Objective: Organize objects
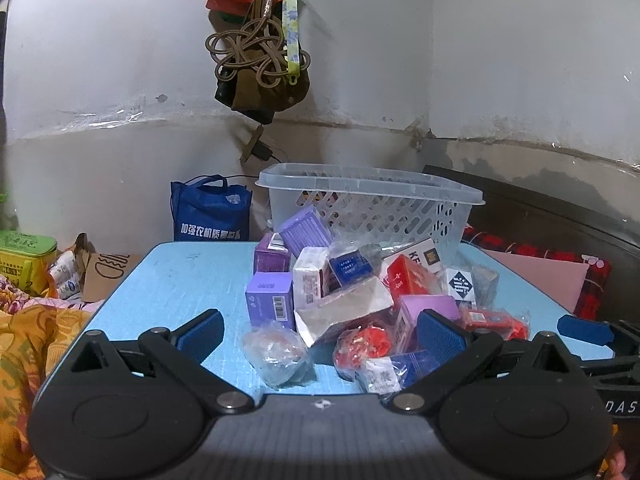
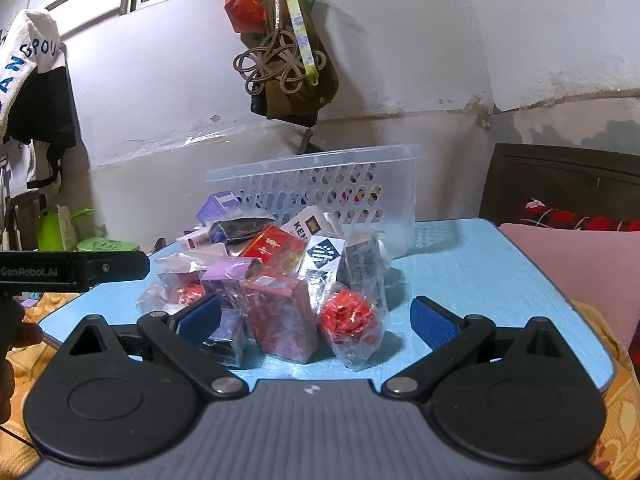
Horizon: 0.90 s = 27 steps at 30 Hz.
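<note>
- While both grippers hover at the near edge of the bench [image 1: 168,280], the pile of small packs sits mid-bench, just in front of the basket [image 1: 372,204].
- Count, left wrist view: three purple boxes [image 1: 269,300] at the pile's left, a fourth lilac one lower right; one red box [image 1: 408,280]; one white-and-black box [image 1: 460,286]; at least three clear-wrapped bundles, two with red contents [image 1: 366,344]. Full count uncertain; items overlap.
- Left gripper [image 1: 320,334]: jaws spread wide, holding nothing, pile between and beyond them.
- Right gripper [image 2: 316,320]: jaws spread, empty; red wrapped box [image 2: 280,320] and red bundle [image 2: 348,316] lie between the fingers, contact unclear.
- Bench: light blue, textured top. Room: grey-white wall, bags hung from a hook [image 1: 260,52], blue tote [image 1: 210,212] behind the bench, red plaid fabric [image 1: 520,250] to the right.
- Basket: clear, perforated, one; coloured items show through the holes in the right wrist view, not identifiable.
</note>
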Each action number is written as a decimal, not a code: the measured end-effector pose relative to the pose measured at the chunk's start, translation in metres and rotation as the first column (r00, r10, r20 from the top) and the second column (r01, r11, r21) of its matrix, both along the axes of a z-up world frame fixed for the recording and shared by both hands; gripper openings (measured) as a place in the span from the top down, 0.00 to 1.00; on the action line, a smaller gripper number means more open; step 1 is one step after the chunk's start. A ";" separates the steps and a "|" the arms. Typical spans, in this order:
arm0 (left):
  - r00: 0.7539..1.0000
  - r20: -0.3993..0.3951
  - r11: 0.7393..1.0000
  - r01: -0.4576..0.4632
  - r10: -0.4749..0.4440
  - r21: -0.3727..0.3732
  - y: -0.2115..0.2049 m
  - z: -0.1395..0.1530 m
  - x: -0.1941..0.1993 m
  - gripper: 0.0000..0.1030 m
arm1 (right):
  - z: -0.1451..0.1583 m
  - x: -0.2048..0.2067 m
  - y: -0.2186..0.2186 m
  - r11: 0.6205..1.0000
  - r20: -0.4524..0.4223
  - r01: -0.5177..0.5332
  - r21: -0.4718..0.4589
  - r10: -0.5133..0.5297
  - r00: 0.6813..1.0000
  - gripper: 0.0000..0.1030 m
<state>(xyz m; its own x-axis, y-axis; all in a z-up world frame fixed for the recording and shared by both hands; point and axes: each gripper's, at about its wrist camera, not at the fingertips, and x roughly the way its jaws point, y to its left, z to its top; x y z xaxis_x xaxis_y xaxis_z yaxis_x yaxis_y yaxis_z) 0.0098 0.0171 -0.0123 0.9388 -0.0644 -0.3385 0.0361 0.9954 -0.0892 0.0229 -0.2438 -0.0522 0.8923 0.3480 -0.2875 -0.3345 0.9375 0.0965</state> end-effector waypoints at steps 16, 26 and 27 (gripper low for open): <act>1.000 0.009 1.000 -0.007 0.008 -0.013 0.006 0.005 0.001 0.00 | 0.001 0.003 0.000 1.000 -0.008 0.008 -0.008 -0.008 1.000 0.00; 1.000 0.022 1.000 -0.009 0.009 -0.011 0.008 0.006 -0.003 0.00 | 0.002 0.001 0.001 1.000 0.001 0.011 -0.007 -0.011 1.000 0.00; 1.000 0.023 1.000 -0.011 0.012 -0.015 0.008 0.006 -0.003 0.00 | 0.002 0.001 0.001 1.000 0.002 0.012 -0.007 -0.012 1.000 0.00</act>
